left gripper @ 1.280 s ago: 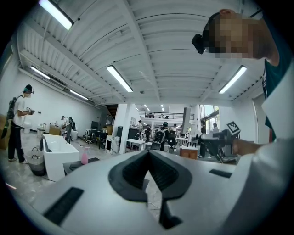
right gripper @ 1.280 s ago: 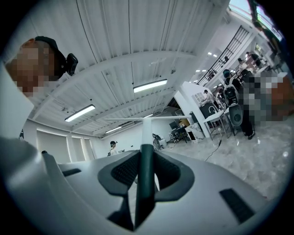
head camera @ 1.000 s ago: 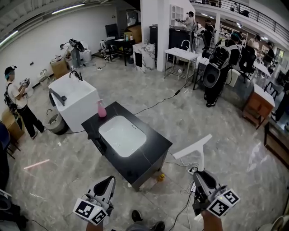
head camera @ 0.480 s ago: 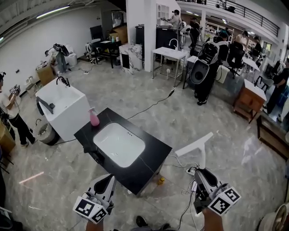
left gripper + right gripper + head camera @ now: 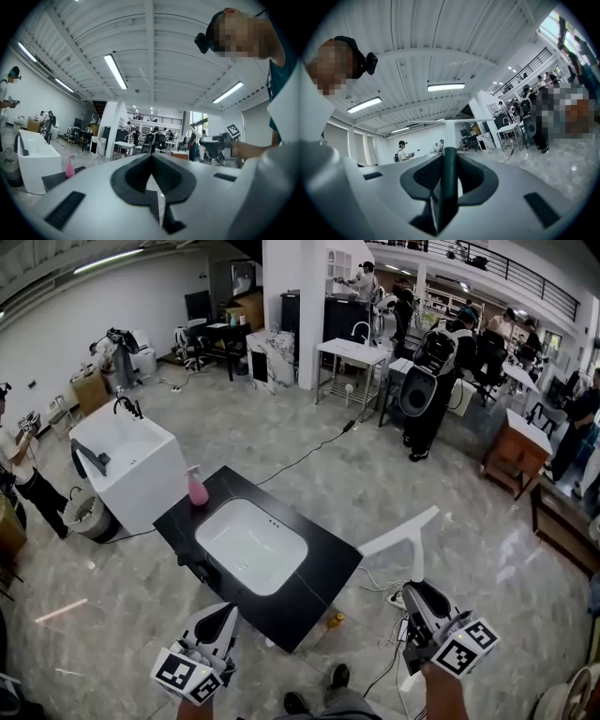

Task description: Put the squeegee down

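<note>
My right gripper (image 5: 417, 591) is shut on the handle of a white squeegee (image 5: 401, 538), whose blade points up and away to the right of the black counter (image 5: 319, 585). Along the right gripper's jaws the squeegee (image 5: 449, 140) stands upright, its dark green grip pinched between the pads and its blade spread across the top. My left gripper (image 5: 228, 615) hovers low at the near corner of the counter, shut, with nothing in it (image 5: 151, 176). A white sink basin (image 5: 251, 545) is set in the counter.
A pink spray bottle (image 5: 197, 487) stands at the counter's far left corner. A white sink unit (image 5: 131, 463) with a black tap sits left of it, a bin (image 5: 79, 513) beside it. Cables (image 5: 394, 598) lie on the floor near my right gripper. Several people stand around the hall.
The view has shifted slightly, so the counter sits a little closer and further right. Both grippers keep their places, and the squeegee stays held upright.
</note>
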Demonstrator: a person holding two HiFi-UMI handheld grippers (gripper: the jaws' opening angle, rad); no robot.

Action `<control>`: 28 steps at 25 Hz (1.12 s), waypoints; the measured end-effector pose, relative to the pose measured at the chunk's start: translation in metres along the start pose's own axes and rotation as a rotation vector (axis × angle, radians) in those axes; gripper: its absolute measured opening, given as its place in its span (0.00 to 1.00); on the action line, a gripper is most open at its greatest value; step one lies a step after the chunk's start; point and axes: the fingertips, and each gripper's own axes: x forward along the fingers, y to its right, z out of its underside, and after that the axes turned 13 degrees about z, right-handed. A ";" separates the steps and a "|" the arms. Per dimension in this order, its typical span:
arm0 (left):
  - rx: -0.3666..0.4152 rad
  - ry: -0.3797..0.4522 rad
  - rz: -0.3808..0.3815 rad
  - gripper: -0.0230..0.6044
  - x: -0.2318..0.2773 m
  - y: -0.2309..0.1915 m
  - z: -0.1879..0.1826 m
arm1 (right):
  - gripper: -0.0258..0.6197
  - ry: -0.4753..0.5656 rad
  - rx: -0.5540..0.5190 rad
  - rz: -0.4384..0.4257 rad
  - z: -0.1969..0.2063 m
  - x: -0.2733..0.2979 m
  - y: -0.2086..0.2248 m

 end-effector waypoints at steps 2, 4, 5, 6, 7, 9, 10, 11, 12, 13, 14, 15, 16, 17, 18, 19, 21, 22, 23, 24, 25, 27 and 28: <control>-0.006 -0.003 -0.013 0.04 0.000 -0.004 0.002 | 0.18 -0.011 -0.002 -0.009 0.002 0.009 0.001; -0.009 -0.008 -0.027 0.04 -0.001 -0.007 0.004 | 0.18 -0.021 -0.002 -0.019 0.003 0.019 0.004; -0.011 -0.012 -0.036 0.04 0.000 -0.009 0.005 | 0.18 -0.026 0.001 -0.025 0.004 0.024 0.005; -0.013 -0.017 -0.044 0.04 0.000 -0.011 0.005 | 0.18 -0.032 0.005 -0.032 0.004 0.030 0.006; -0.016 -0.020 -0.052 0.04 0.001 -0.012 0.005 | 0.18 -0.038 0.008 -0.038 0.006 0.036 0.007; -0.022 -0.026 -0.066 0.04 0.004 -0.017 0.007 | 0.18 -0.052 0.011 -0.054 0.009 0.050 0.011; -0.024 -0.029 -0.073 0.04 0.007 -0.020 0.008 | 0.18 -0.058 0.012 -0.061 0.010 0.058 0.013; -0.025 -0.032 -0.080 0.04 0.009 -0.024 0.010 | 0.18 -0.063 0.013 -0.068 0.012 0.065 0.015; -0.025 -0.034 -0.087 0.04 0.011 -0.027 0.010 | 0.18 -0.067 0.015 -0.074 0.013 0.073 0.018; -0.026 -0.034 -0.095 0.04 0.014 -0.030 0.011 | 0.18 -0.073 0.017 -0.079 0.015 0.080 0.022; -0.029 -0.034 -0.104 0.04 0.016 -0.033 0.012 | 0.18 -0.079 0.018 -0.083 0.016 0.087 0.025; -0.033 -0.034 -0.114 0.04 0.017 -0.035 0.013 | 0.18 -0.088 0.020 -0.087 0.019 0.094 0.028; -0.037 -0.036 -0.124 0.04 0.017 -0.037 0.015 | 0.18 -0.097 0.021 -0.091 0.021 0.100 0.031; -0.042 -0.041 -0.133 0.04 0.017 -0.039 0.017 | 0.18 -0.105 0.023 -0.096 0.024 0.105 0.033; -0.047 -0.047 -0.141 0.04 0.017 -0.041 0.020 | 0.18 -0.114 0.024 -0.100 0.028 0.111 0.035; -0.051 -0.053 -0.150 0.04 0.017 -0.044 0.023 | 0.18 -0.123 0.024 -0.104 0.032 0.117 0.037; -0.060 -0.062 -0.168 0.04 0.016 -0.050 0.030 | 0.18 -0.140 0.023 -0.113 0.041 0.129 0.040; -0.065 -0.065 -0.178 0.04 0.016 -0.053 0.033 | 0.18 -0.149 0.023 -0.118 0.045 0.135 0.042; -0.070 -0.068 -0.188 0.04 0.016 -0.056 0.036 | 0.18 -0.158 0.024 -0.122 0.049 0.140 0.044; -0.076 -0.071 -0.198 0.04 0.015 -0.059 0.039 | 0.18 -0.166 0.024 -0.125 0.053 0.146 0.046; -0.083 -0.075 -0.207 0.04 0.015 -0.062 0.042 | 0.18 -0.174 0.025 -0.127 0.057 0.150 0.047; -0.096 -0.081 -0.223 0.04 0.015 -0.066 0.047 | 0.18 -0.191 0.027 -0.131 0.063 0.160 0.051; -0.101 -0.085 -0.229 0.04 0.016 -0.068 0.049 | 0.18 -0.200 0.027 -0.132 0.066 0.164 0.054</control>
